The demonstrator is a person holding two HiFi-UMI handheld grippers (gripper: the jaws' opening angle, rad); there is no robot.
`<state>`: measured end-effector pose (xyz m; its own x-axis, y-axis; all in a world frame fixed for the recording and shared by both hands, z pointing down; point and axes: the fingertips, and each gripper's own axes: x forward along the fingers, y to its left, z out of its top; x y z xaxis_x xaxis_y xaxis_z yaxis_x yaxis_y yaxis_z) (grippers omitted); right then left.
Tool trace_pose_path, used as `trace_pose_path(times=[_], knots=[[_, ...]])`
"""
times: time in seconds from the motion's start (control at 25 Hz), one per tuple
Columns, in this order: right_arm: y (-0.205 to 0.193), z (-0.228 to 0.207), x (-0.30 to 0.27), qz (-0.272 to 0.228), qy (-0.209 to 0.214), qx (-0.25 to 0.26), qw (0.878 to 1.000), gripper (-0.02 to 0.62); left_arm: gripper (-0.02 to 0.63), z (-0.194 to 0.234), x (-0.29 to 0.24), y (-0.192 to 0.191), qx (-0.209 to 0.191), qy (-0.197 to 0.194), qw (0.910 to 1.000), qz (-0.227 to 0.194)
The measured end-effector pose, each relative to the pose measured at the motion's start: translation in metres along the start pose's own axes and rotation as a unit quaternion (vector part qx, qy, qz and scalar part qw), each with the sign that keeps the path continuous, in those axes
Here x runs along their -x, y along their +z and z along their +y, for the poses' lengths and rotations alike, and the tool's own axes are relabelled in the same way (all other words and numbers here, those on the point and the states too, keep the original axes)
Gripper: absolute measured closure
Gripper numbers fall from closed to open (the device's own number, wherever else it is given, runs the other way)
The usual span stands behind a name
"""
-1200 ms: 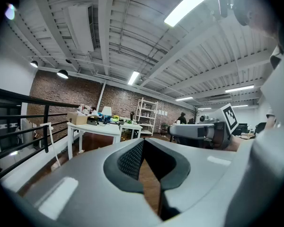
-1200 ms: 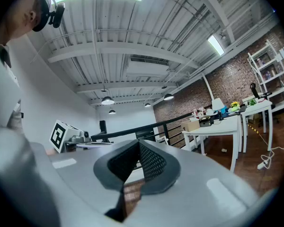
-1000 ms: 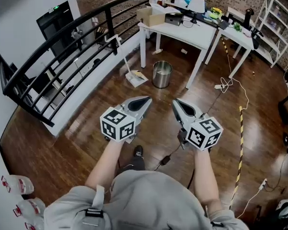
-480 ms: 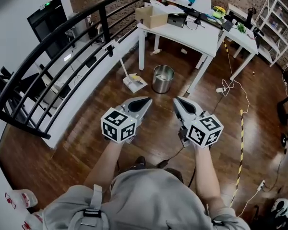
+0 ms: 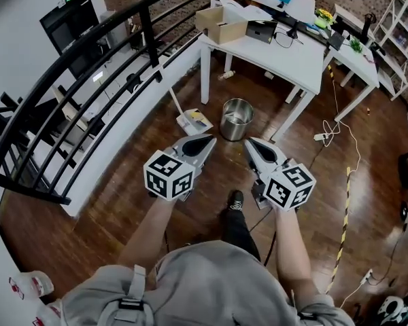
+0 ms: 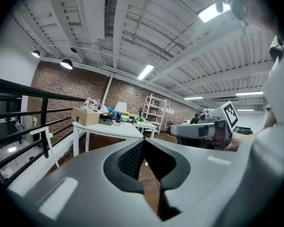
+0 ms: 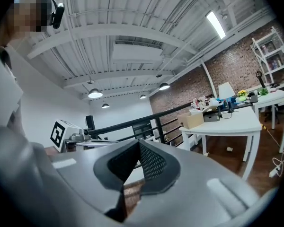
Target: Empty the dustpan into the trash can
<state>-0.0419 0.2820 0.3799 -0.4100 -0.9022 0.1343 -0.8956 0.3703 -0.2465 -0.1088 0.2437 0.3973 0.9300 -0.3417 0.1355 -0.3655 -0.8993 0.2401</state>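
Dustpan [image 5: 194,121]: white, long-handled, pan flat on the wood floor, yellowish patch in it. Trash can [image 5: 236,119]: shiny metal cylinder, upright, open-topped, just beside the pan.

Brick-walled loft workshop, cluttered worktables [image 5: 279,43]

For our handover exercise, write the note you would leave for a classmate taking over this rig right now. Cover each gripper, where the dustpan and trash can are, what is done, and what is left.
Left gripper: shut, empty, held in front of the body.
Right gripper: shut, empty, beside the left.
Dustpan: on the floor ahead, just left of the trash can with a small gap between them. Its long handle rises toward the railing.
The can stands upright by the table leg.
Done: nothing yet, the dustpan is untouched.
Left: step closer, grip the dustpan handle, then lift and tip it over the can.
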Motion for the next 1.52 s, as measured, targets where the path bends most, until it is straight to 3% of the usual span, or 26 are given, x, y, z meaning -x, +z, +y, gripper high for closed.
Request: trace_pose_path(times=[0.48, 0.84, 1.08, 1.24, 1.4, 1.52], knots=[[0.051, -0.142, -0.127, 0.014, 0.082, -0.015, 0.996, 0.595, 0.6, 0.121, -0.126, 0.045, 0.009, 0.082, 0.9966, -0.006], [0.054, -0.195, -0.219, 0.033, 0.105, -0.033, 0.993, 0.595, 0.6, 0.21, -0.154, 0.057, 0.022, 0.137, 0.9901, -0.022], [0.049, -0.206, -0.295, 0.057, 0.088, -0.017, 0.994, 0.595, 0.6, 0.293, -0.166, 0.047, 0.046, 0.126, 0.991, -0.011], [0.066, -0.223, -0.336, 0.064, 0.054, -0.002, 0.996, 0.595, 0.6, 0.34, -0.191, 0.068, 0.029, 0.094, 0.9951, -0.009], [0.077, -0.243, -0.357, 0.056, 0.016, -0.008, 0.998, 0.595, 0.6, 0.367, -0.214, 0.079, 0.025, 0.061, 0.9978, -0.006], [0.077, -0.254, -0.36, 0.058, -0.001, -0.014, 0.998, 0.595, 0.6, 0.379, -0.224, 0.072, 0.033, 0.057, 0.9978, 0.005]])
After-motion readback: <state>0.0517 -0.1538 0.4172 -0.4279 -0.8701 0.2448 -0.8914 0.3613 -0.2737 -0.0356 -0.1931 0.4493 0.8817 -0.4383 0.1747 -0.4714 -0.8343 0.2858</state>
